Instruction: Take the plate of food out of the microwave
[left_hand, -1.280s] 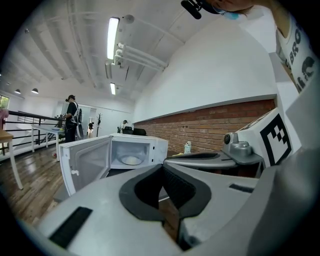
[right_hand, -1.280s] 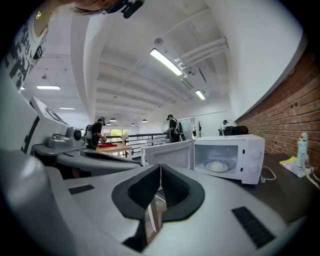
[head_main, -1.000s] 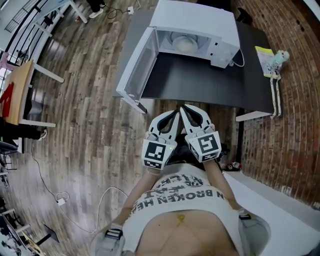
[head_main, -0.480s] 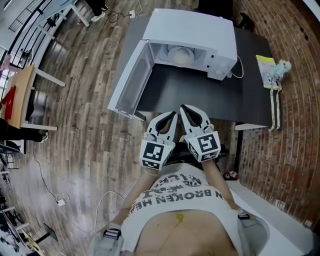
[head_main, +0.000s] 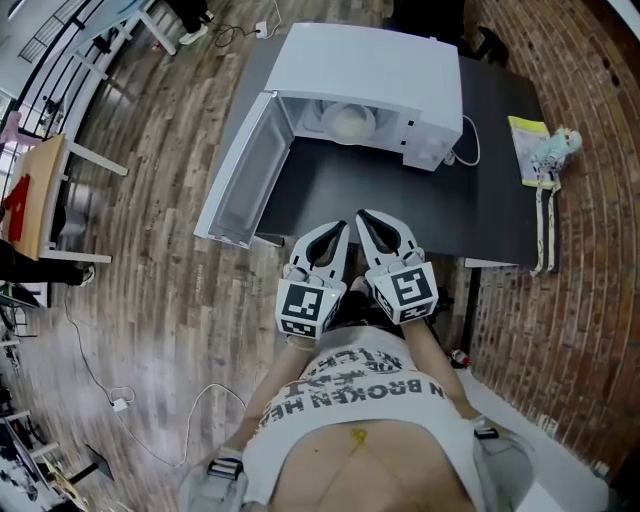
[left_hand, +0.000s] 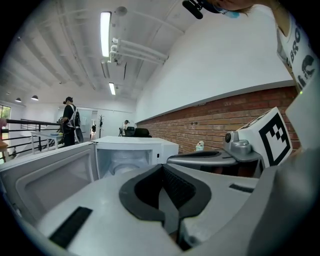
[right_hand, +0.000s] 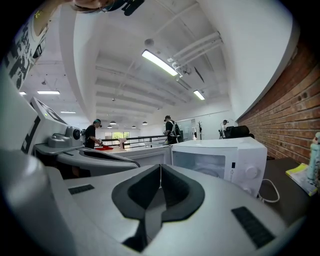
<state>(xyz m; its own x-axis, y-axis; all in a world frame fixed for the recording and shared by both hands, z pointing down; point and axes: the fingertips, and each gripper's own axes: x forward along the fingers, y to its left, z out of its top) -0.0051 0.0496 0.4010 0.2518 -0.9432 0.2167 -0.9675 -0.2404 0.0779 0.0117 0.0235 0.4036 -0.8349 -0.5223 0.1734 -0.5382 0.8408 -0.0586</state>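
Inside open microwave (head_main: 372, 62), white plate (head_main: 350, 122) bearing pale rounded food

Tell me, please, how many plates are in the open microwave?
1: the plate of food sits mid-cavity in the microwave, whose door stands open. Part of the cavity is out of view, so another could be hidden.

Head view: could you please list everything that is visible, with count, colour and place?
microwave: one, white, on the table, door open
plate of food: one, pale, inside the microwave
table: one, dark grey, before the person
leaflet: one, yellow, table's right end
toy figure: one, pale, beside the leaflet
floor: brown wood, under the table
left gripper: one, white, shut, empty
right gripper: one, white, shut, empty
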